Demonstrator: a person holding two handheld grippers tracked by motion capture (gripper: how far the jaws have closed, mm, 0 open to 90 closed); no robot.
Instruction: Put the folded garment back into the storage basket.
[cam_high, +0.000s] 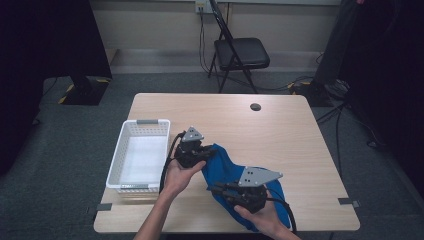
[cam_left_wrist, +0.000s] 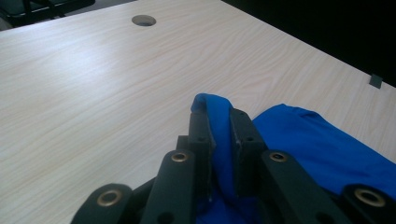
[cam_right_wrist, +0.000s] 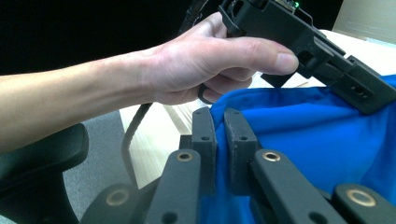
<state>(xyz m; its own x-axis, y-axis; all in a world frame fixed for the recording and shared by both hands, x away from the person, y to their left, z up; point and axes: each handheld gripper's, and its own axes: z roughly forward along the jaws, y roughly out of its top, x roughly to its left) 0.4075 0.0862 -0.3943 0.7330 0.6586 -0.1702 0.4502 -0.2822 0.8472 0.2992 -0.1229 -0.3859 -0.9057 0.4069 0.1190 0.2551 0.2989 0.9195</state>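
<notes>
Blue cloth (cam_high: 235, 172) lying crumpled on the near right part of the wooden table (cam_high: 280, 125), just right of the white basket (cam_high: 140, 152) and apart from it. Long axis running slantwise, from a far-left end close to the basket down to a near-right end at the table's front edge. Left gripper (cam_high: 200, 157) sitting at the far-left end, jaws clamped together on a raised fold of the cloth; in the left gripper view (cam_left_wrist: 219, 126) blue fabric pinched between the two pads and poking up past the tips. Right gripper (cam_high: 220, 189) low at the near side of the cloth, jaws likewise closed on an edge of it; in the right gripper view (cam_right_wrist: 219, 133) fabric squeezed in the narrow gap, with the left hand (cam_right_wrist: 205, 65) and its tool farther off above the spread blue. Both ends held, cloth slack between them. Basket lying to the left of the cloth, so nearer the left hand than the right; likely a lift and a carry leftward, left end leading. Folding chair (cam_high: 240, 52) well behind the table, out of play.
</notes>
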